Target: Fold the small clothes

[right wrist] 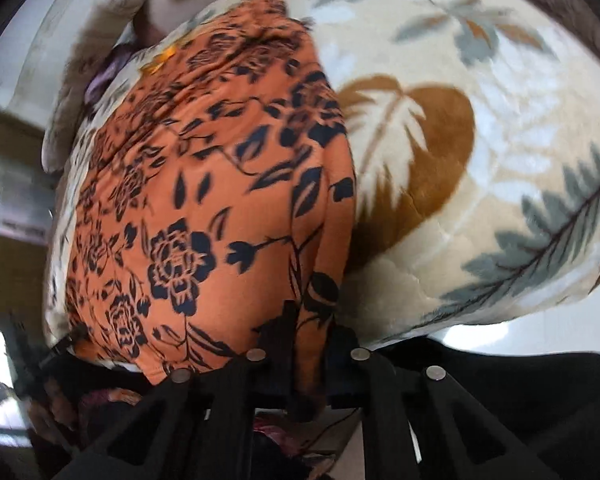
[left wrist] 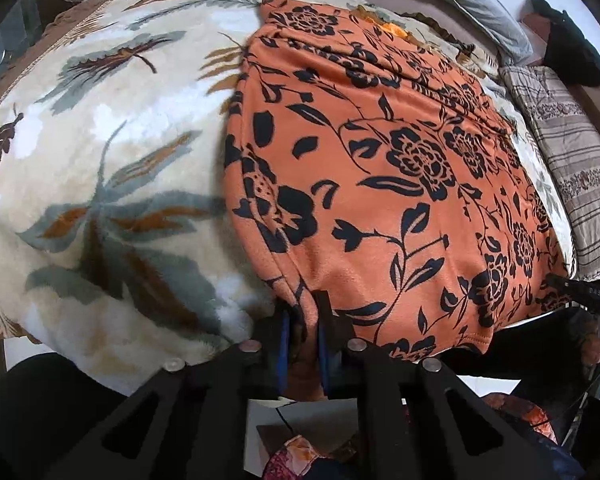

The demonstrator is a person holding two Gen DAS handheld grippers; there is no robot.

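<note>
The left gripper (left wrist: 305, 312) pinches the near left corner of the orange garment (left wrist: 380, 168), cloth bunched between its blue-lined fingers (left wrist: 285, 344). To its left spreads the cream leaf-print blanket (left wrist: 100, 152); ahead and to its right the garment lies flat across that blanket, with a striped pillow (left wrist: 572, 176) beyond the far right edge. The right gripper (right wrist: 310, 328) is clamped on the garment's (right wrist: 204, 184) near right corner, a fold of cloth rising between its fingers. The garment stretches ahead and left of it; bare blanket (right wrist: 480, 152) lies to its right.
</note>
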